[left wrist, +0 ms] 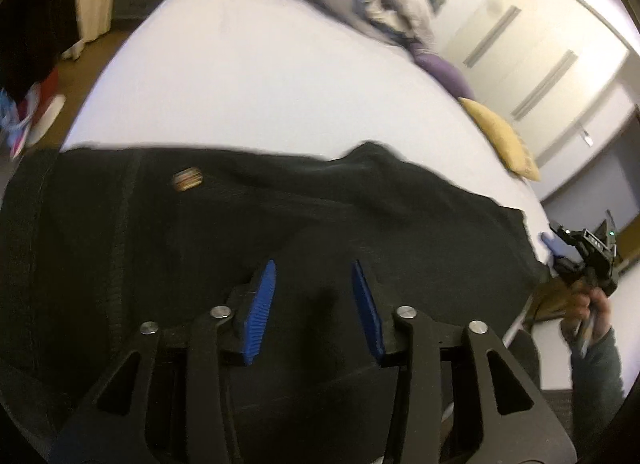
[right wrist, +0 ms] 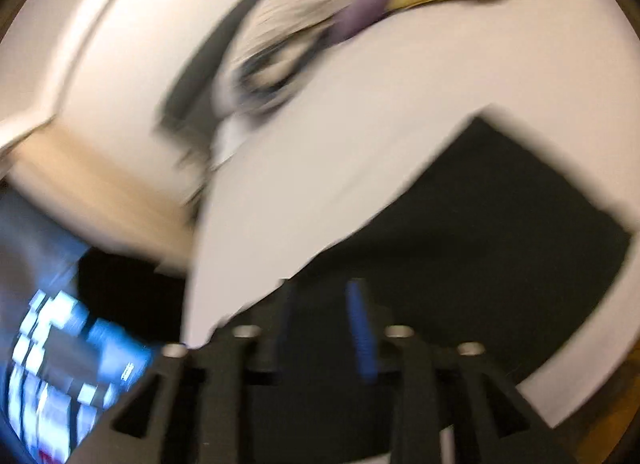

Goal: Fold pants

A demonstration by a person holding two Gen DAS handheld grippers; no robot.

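The black pants lie spread across the near edge of the white bed, stretching from its left side to its right corner, with a small striped label showing on the upper layer near the left end. The left gripper hangs just over the middle of the pants, its blue pads spread apart with nothing pinched between them. In the left wrist view the right gripper sits off the pants' right end, beyond the bed's corner, held in a person's hand. Its own view is badly smeared, yet its jaws look parted and empty above dark cloth. The fabric looks soft, limp and fairly thick, so it should drape and bunch rather than hold a crease; I would take it by a seamed edge or corner, where layers stay together. Pillows line the bed's far side, well apart from the pants.
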